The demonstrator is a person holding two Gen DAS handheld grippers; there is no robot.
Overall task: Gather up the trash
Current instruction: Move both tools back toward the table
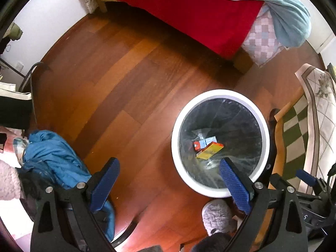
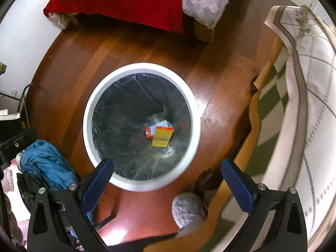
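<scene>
Both tongs, left [image 1: 169,185] and right [image 2: 167,180], gape wide and carry nothing above the bin [image 2: 90,105]. The yellow box [image 2: 161,137] and a carton [image 2: 149,132] lie at its bottom. Likely next: hunt the floor [image 1: 126,73] beyond for remaining trash, lifting clear of the rim.

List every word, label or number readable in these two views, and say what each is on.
"S": a single white character on the black gear at the lower right edge of the left wrist view; anything beside it is out of view.
Yellow box in the trash bin: dark print, too blurred to read.
Red-and-blue carton beneath it: print too small to read.
</scene>
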